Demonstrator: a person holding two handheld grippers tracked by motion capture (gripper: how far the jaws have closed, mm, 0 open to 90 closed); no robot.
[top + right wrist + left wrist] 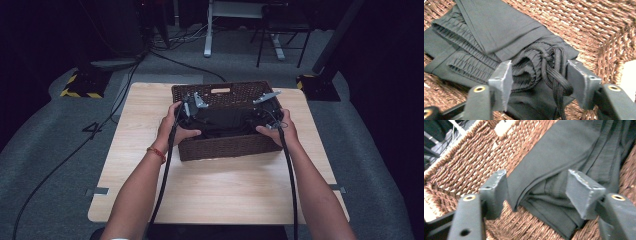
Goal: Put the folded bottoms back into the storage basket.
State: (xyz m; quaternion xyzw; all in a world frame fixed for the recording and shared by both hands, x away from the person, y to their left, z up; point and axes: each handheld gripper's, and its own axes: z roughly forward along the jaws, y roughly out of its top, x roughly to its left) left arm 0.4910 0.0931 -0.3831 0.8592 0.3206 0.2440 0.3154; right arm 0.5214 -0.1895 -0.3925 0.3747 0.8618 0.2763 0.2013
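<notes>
Folded dark garment point(506, 37) lies inside woven basket point(225, 147), mid-table. I judge it light, soft, limp, not fragile; will sag unless taken at both ends. Best hold: gathered elastic waistband point(529, 67) with drawstring point(554, 72), thick, grippy. Left gripper point(537, 192) spread, folded edge between jaws, pads clear. Right gripper point(539, 75) spread astride waistband roll, no pinch. Basket walls hem both hands; open room straight up only.

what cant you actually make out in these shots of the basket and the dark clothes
- High view: the folded garment in the basket is a dark mass; both hands and grippers cover its ends.
- Left gripper view: garment's far end is cut off by the top edge.
- Right gripper view: the drawstring runs off the bottom edge.
</notes>
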